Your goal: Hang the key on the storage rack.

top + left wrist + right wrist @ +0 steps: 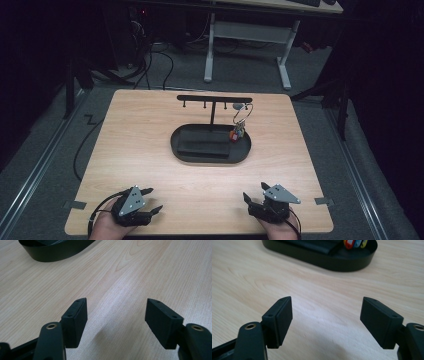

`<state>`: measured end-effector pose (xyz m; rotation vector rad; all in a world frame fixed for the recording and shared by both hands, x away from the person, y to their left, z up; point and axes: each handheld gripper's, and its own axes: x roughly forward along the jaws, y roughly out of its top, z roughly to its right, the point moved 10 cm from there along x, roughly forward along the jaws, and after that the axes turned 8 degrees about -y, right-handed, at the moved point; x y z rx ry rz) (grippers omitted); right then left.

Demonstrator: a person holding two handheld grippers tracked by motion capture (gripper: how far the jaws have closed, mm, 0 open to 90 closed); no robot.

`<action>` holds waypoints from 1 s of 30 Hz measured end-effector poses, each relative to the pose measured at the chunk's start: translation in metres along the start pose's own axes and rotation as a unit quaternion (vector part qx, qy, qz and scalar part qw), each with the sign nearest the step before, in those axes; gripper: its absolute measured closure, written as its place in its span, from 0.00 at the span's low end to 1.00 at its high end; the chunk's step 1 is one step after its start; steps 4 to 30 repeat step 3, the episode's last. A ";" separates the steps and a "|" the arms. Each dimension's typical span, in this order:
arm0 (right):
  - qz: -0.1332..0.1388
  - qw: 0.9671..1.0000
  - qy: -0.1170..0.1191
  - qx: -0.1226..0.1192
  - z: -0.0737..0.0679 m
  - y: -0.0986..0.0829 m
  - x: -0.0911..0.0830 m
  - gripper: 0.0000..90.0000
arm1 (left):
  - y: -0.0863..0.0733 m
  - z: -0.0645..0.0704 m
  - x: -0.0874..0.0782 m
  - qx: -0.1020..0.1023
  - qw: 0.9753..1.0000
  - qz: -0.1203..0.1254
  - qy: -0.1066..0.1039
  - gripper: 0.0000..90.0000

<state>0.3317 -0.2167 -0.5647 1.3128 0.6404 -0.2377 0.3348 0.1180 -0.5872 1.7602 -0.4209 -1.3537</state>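
A black oval tray (182, 152) sits mid-table, with a black T-shaped hook rack (214, 98) rising from it. A wire key ring with small coloured tags (238, 129) hangs from the rack's right end, down to the tray's right side. My left gripper (152, 199) rests near the front left edge of the table, open, with nothing between its jaws. My right gripper (255, 193) rests near the front right edge, open and empty too. In the left gripper view the gripper (116, 315) stands over bare wood. The right gripper (327, 312) faces the tray (347, 263) and the tags (352, 243).
The wooden table (150, 130) has grey tape marks at its front corners (75, 204). A white-legged desk (247, 35) stands beyond the far edge, with cables on the grey floor (150, 60). A flat black item (202, 146) lies inside the tray.
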 end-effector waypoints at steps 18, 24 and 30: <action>-0.005 1.000 0.005 0.010 0.002 -0.003 0.002 0.29 | 0.002 -0.002 -0.002 0.000 1.000 0.006 0.006 0.39; -0.005 1.000 0.005 0.010 0.002 -0.003 0.002 0.29 | 0.002 -0.002 -0.002 0.000 1.000 0.006 0.006 0.39; -0.005 1.000 0.005 0.010 0.002 -0.003 0.002 0.29 | 0.002 -0.002 -0.002 0.000 1.000 0.006 0.006 0.39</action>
